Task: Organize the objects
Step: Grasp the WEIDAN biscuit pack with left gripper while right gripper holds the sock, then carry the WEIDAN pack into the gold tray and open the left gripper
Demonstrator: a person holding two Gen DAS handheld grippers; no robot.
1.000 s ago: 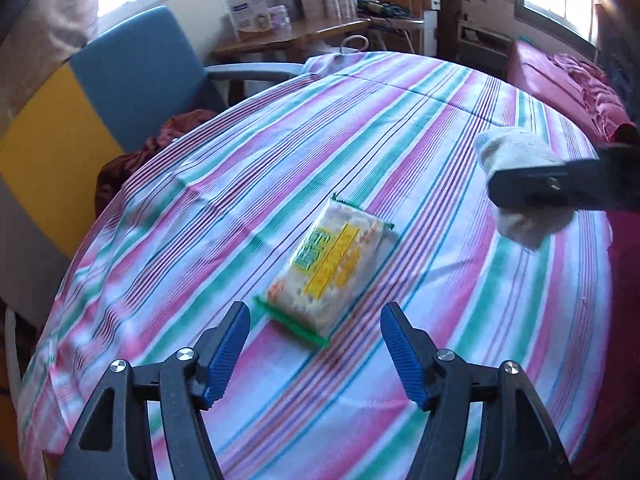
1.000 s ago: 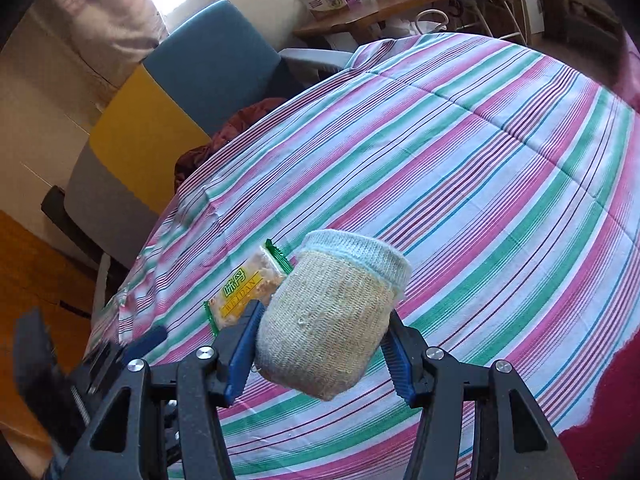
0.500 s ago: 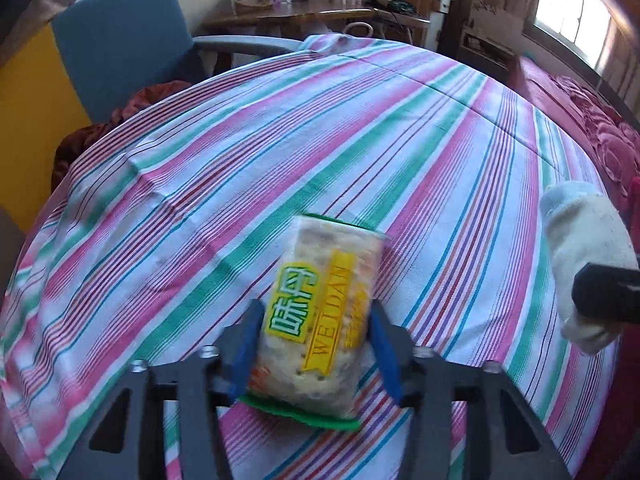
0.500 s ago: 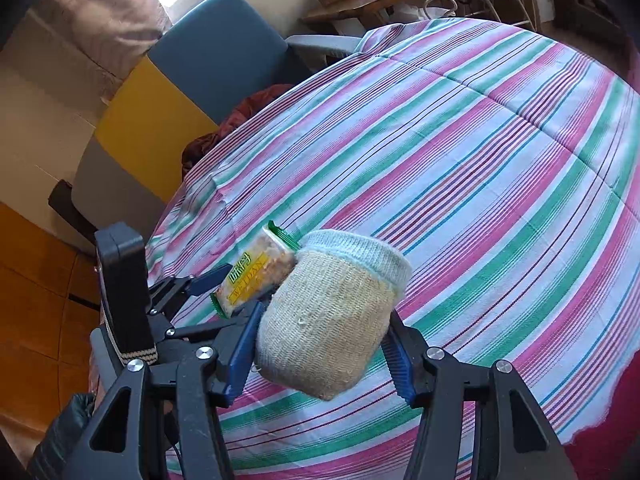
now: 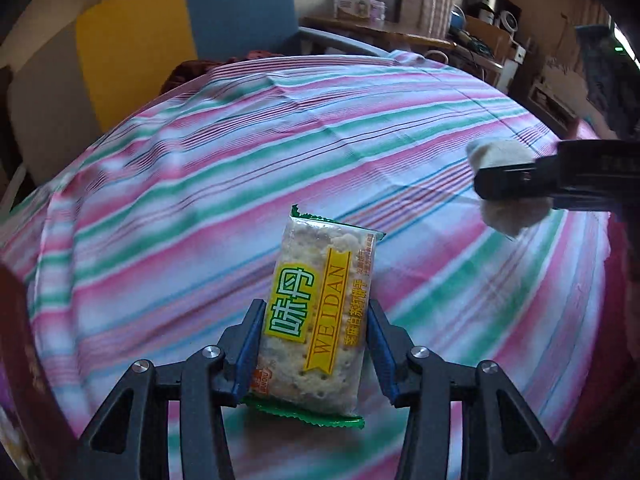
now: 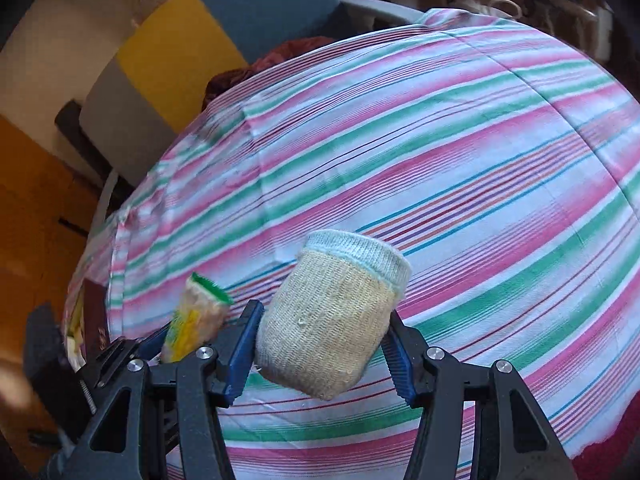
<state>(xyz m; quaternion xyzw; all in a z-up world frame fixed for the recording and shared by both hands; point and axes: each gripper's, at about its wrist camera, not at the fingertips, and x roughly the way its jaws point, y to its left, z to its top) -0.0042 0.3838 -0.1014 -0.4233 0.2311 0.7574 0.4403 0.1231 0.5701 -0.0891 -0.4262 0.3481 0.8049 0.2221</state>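
Observation:
My left gripper (image 5: 316, 344) is shut on a cracker packet (image 5: 320, 312), clear with green ends and a yellow label, and holds it above the striped tablecloth (image 5: 240, 160). My right gripper (image 6: 320, 348) is shut on a beige knitted sock roll (image 6: 332, 320) with a pale blue cuff, also held above the cloth. The sock roll (image 5: 506, 184) and the right gripper's finger (image 5: 520, 184) show at the right of the left wrist view. The packet (image 6: 196, 316) shows at the lower left of the right wrist view.
A blue and yellow armchair (image 5: 180, 28) with a dark red cloth (image 6: 280, 60) on it stands behind the table. A wooden desk (image 5: 380, 32) with boxes is at the back. A dark red box (image 6: 96, 316) sits at the table's left edge.
My left gripper closed on the cracker packet and lifted it off the cloth, swinging left. My right gripper kept the sock roll and also turned left.

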